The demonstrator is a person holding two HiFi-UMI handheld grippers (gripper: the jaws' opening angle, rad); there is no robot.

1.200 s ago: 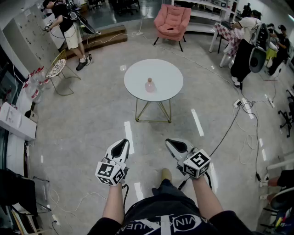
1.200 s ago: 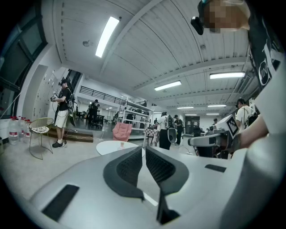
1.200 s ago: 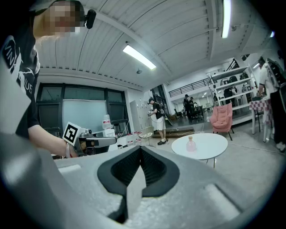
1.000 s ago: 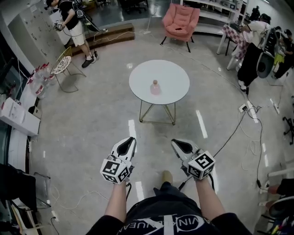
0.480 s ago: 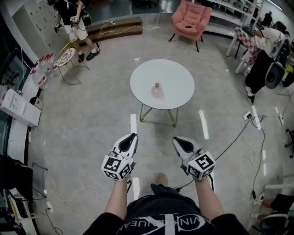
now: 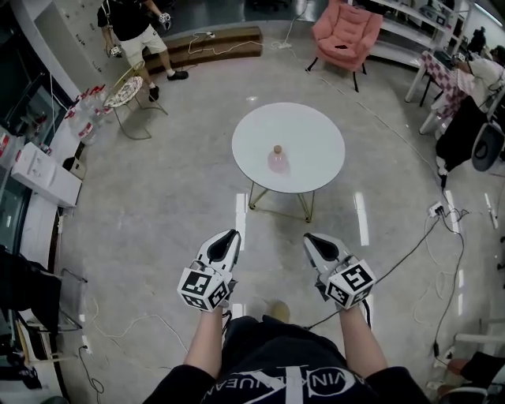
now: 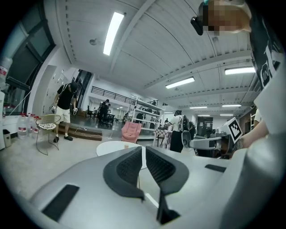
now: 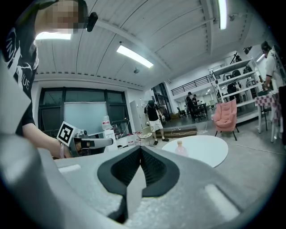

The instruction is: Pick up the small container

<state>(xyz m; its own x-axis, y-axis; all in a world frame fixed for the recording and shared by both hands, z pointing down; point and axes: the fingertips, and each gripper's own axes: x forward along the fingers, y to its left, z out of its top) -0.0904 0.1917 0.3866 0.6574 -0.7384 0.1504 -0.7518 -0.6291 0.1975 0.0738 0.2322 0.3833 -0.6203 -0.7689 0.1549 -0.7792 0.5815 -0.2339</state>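
Observation:
The small container [image 6: 277, 159] is a pale pink bottle with a tan cap, upright on a round white table [image 6: 308, 130] with thin gold legs. It stands well ahead of both grippers. My left gripper [image 6: 230, 235] and right gripper [image 6: 309, 237] are held side by side at waist height over the bare floor, pointing toward the table. Both are shut with nothing between them. In the right gripper view the container [image 8: 179, 147] shows on the table [image 8: 203, 150] beyond the closed gripper [image 8: 140, 148]. In the left gripper view the container [image 7: 126, 146] is tiny, left of the gripper [image 7: 143, 148].
A pink armchair [image 6: 347, 33] stands behind the table. A person [image 6: 130, 24] and a wire chair [image 6: 126, 93] are at the far left, near bottles and white boxes [image 6: 43, 177]. Cables [image 6: 410, 237] run along the floor at right. Another person [image 6: 473, 95] is at the right edge.
The table and container have drawn nearer and lower in the head view as I walked forward. Both grippers kept their pose and stayed shut.

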